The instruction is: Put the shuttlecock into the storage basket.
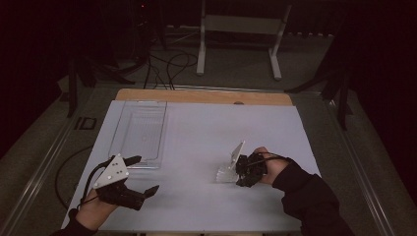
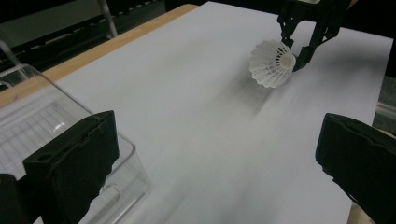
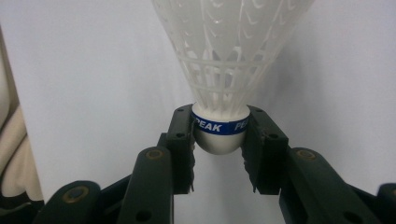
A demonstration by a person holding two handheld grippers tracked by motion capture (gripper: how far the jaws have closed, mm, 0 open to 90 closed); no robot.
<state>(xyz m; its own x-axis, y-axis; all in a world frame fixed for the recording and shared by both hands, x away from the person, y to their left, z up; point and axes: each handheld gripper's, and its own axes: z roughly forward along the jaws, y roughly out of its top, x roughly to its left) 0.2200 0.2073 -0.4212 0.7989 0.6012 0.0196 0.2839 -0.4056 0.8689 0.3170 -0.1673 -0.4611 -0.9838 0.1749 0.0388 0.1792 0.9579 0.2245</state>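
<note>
Shuttlecock point(image 1: 229, 169), white plastic, lies toward the near right part of the white table sheet point(image 1: 206, 128) in the high view, its cork end clamped in the right gripper point(image 1: 244, 169). The left gripper point(image 1: 140, 177), jaws spread and holding nothing, sits beside the near end of the clear tray point(image 1: 140, 130) by the left edge.

From the left gripper view, its black jaws stand wide apart; the shuttlecock point(image 2: 272, 63) rests across the sheet.

From the right gripper view, both pads point(image 3: 180, 140) press the blue-banded cork point(image 3: 219, 130).
</note>
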